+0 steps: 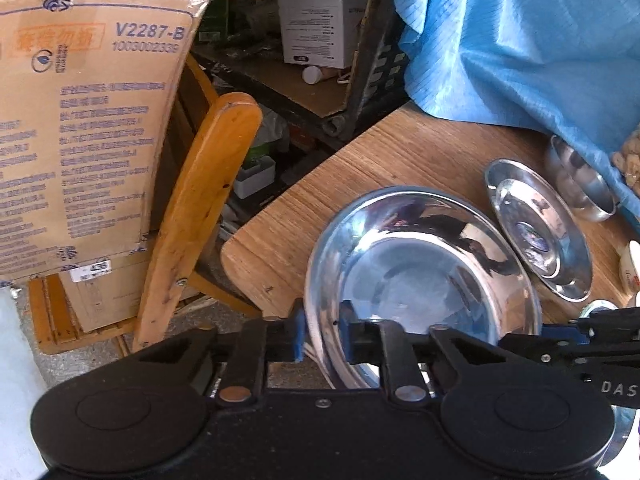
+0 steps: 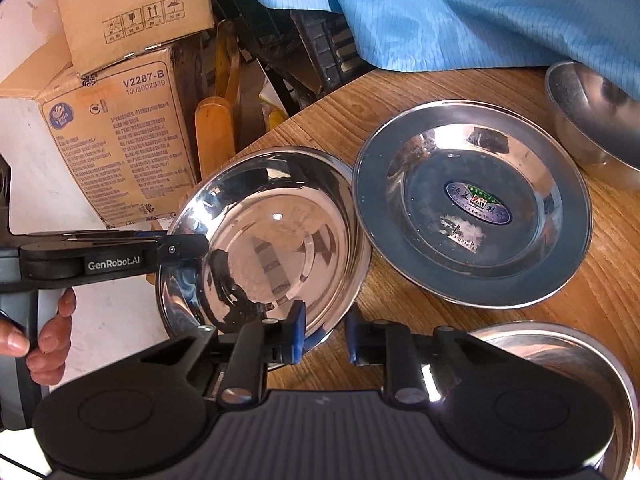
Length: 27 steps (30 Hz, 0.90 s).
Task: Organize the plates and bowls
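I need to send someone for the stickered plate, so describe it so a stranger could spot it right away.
Start at the wooden table under the blue cloth. The stickered plate lies flat between the big steel bowl at the table's corner and a deeper bowl under the cloth. It alone has an oval label in its centre.

The big bowl (image 2: 272,240) is shiny metal, smooth like a mirror. The plate (image 2: 472,204) at its 3 o'clock side is shiny metal too, with a glossy sticker (image 2: 479,202) in the middle. The bench (image 2: 400,304) is wood with a streaky grain, and looks matt. The blue cloth (image 2: 460,8) at 12 o'clock is thin and crinkly. The boxes (image 2: 120,140) are dull brown cardboard. Each claw looks like matt black plastic; its blue pads (image 2: 298,334) may be rubber.
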Available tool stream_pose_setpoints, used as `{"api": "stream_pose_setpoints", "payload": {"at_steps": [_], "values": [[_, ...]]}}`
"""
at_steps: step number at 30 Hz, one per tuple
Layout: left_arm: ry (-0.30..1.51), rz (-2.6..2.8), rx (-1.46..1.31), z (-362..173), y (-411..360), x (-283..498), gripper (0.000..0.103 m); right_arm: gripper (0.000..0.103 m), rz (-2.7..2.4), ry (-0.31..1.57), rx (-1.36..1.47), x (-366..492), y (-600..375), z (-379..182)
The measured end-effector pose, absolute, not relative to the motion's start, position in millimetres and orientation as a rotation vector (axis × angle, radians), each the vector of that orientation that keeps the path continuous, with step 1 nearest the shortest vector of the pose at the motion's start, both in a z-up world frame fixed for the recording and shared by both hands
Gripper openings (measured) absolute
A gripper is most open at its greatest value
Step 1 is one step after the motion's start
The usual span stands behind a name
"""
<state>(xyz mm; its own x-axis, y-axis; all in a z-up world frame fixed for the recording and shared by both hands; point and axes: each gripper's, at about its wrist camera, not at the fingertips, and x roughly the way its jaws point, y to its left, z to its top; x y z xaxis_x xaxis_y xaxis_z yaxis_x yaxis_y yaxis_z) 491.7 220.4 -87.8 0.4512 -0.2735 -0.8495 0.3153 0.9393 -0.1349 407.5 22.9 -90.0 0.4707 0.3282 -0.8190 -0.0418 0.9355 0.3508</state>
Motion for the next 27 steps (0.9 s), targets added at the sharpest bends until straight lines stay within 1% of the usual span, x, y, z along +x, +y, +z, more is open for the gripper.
{"api": "stream_pose_setpoints", "payload": {"at_steps": [11, 17, 22, 27], "values": [[1.026, -0.319, 0.029, -72.1, 232.7, 455.3, 0.012, 0.022, 0.303, 1.051, 0.332, 388.3, 22.9, -78.7], [0.995, -0.294, 0.028, -56.4, 232.6, 426.7, 0.012, 0.022, 0.336, 1.005, 0.331, 363.1, 19.0, -65.2], [0.952, -0.307, 0.038, -42.7, 211.2, 400.0, 0.012, 0.022, 0.324, 0.969, 0.329, 334.3, -2.8, -50.8], [0.927, -0.361, 0.042, -35.5, 172.1, 378.8, 0.013, 0.022, 0.267, 0.936, 0.34, 301.0, -36.4, -37.4]]}}
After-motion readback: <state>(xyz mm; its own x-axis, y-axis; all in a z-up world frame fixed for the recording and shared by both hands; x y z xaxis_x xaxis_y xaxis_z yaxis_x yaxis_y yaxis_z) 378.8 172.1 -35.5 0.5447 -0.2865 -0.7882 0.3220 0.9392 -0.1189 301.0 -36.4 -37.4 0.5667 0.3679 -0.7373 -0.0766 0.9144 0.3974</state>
